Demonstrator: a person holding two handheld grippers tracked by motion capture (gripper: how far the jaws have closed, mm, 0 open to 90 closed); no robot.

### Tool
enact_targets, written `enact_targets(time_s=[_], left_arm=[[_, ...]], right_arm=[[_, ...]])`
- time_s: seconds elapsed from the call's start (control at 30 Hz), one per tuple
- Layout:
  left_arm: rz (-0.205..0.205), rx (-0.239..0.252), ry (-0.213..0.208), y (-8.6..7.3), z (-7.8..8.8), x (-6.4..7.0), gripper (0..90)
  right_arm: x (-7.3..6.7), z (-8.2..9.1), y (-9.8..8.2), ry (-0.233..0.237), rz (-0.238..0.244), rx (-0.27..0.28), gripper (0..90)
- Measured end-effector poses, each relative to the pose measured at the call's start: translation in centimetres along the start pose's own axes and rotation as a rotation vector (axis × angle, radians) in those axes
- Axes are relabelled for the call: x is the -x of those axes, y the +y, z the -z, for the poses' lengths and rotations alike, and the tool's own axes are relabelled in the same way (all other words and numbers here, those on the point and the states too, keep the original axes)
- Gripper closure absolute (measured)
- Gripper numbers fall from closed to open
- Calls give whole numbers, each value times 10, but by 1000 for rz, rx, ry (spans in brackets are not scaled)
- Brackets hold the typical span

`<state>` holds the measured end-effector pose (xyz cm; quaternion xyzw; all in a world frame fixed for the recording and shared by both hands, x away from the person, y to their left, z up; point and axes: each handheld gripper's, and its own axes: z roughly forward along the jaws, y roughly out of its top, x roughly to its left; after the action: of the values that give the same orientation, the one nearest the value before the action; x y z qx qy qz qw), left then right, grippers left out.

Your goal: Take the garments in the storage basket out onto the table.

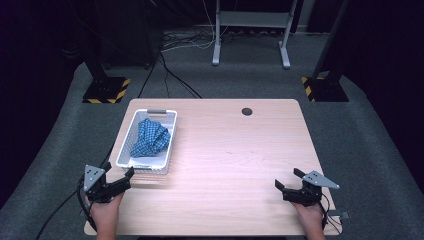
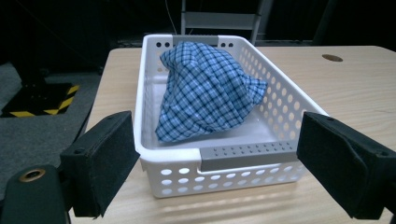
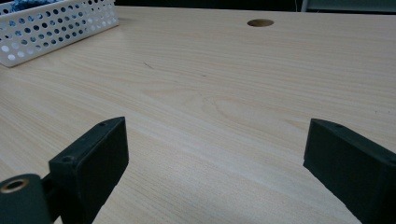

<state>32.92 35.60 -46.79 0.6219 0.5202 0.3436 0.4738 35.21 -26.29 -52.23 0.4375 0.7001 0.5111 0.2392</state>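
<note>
A white perforated basket (image 1: pixel 124 149) with grey handles stands on the left side of the wooden table (image 1: pixel 235 150). Inside it lies a crumpled blue checked cloth (image 1: pixel 149 137). My left gripper (image 1: pixel 119 172) hovers just in front of the basket's near end, open, with nothing between its jaws. The left gripper view looks into the basket (image 2: pixel 280 98) at the cloth (image 2: pixel 205 91), with the left gripper (image 2: pixel 217 170) at the near handle. My right gripper (image 1: pixel 288 179) is open over bare wood at the front right; the right gripper (image 3: pixel 215 170) holds nothing.
A round cable hole (image 1: pixel 247 111) sits near the table's far edge. The basket's corner (image 3: pixel 56 28) is at the upper left of the right gripper view. Beyond the table are grey carpet, a metal frame (image 1: pixel 250 30), cables and striped stand bases (image 1: pixel 106 91).
</note>
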Motion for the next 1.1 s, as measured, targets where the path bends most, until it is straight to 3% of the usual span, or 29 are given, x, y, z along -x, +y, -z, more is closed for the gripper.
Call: enact_targets(time_s=[0.43,0.73,1.1], left_arm=[[-24,43,-7,29,6,5,112],[-23,73,0,51,11,0,112],[-15,65,-1,57,6,-1,112]], right_arm=[[0,0,0,3,0,-3,55],[0,0,0,5,2,-3,55],[0,0,0,8,2,-1,55]])
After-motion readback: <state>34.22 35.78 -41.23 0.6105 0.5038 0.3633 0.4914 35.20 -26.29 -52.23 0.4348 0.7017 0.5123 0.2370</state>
